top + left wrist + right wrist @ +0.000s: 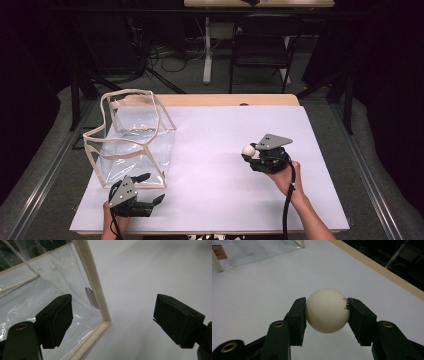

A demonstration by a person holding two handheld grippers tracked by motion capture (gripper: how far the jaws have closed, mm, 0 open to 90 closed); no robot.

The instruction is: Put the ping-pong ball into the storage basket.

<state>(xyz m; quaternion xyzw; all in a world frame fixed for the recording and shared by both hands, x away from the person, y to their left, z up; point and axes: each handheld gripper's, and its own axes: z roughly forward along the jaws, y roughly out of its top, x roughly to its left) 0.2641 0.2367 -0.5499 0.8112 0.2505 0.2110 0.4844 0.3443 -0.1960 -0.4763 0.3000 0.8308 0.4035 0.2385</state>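
Right now the right gripper (252,152) sits right of centre in the high view, its jaws clamped on a white ball (248,149). In the right gripper view the ball (327,310) fills the middle of the frame, pinched on both sides by the black pads (300,317), with small red and black marks near the pad at its right. It hangs above the white table (257,297); whether it touches the surface I cannot tell. A hand (286,178) holds this gripper from the lower right, and a black cable runs down along the forearm.

At the lower left of the high view the left gripper (150,188) rests low over the table, jaws spread wide with nothing between them. It lies just beside the near corner of a clear bag (131,137) with cream edging, which stands open at the left of the frame. In the left gripper view the bag's cream corner seam (96,287) rises between the two jaws, nearer the left one, and neither pad touches it. A small tag (90,297) shows through the plastic beside that seam.

The ball and the bag are well apart across the table.
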